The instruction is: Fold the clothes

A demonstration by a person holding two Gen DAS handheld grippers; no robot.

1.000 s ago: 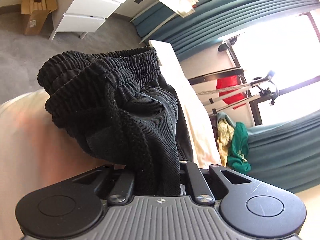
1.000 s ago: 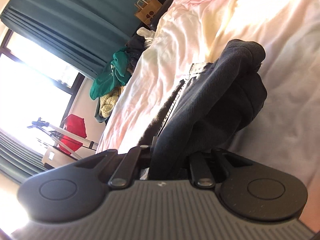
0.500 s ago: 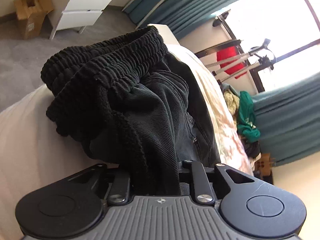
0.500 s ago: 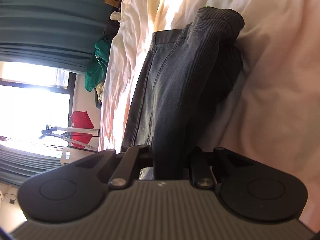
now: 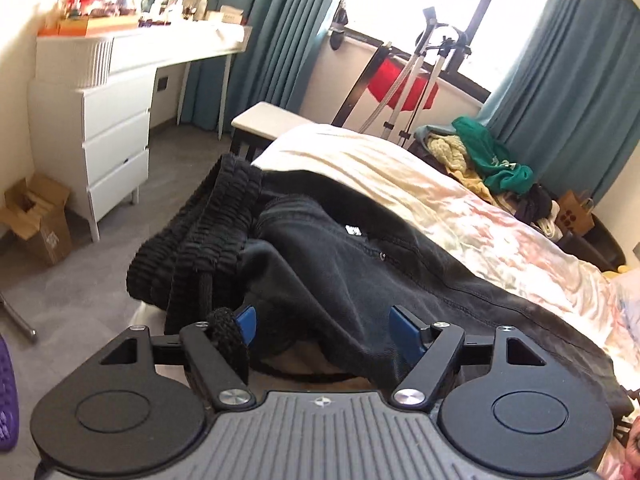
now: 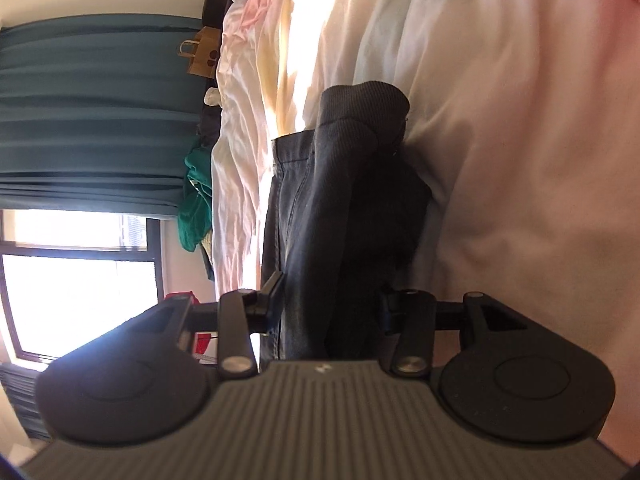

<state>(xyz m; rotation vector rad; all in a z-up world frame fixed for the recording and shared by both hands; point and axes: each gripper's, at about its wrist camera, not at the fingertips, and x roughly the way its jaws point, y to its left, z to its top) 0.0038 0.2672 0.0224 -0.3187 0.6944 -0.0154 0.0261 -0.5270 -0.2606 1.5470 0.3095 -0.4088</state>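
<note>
on bed (image 5: 360, 164): released black trousers (image 5: 340, 264)

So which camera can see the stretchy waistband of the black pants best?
The left wrist view. There the ribbed waistband lies bunched at the bed's edge, its drawstring draped over one blue pad of the opening left gripper. The right wrist view shows only smoother dark pants fabric, no waistband.

Strong daylight comes through the large window with dark frame (image 5: 460, 12), which is burnt out to pure white in both views. The pale crumpled bed sheet (image 6: 500, 160) glares where the sun falls on it, while the black corduroy trousers (image 5: 340, 264) keep little detail in shadow. Straight lines bend near the edges, and the corners are dark.
</note>
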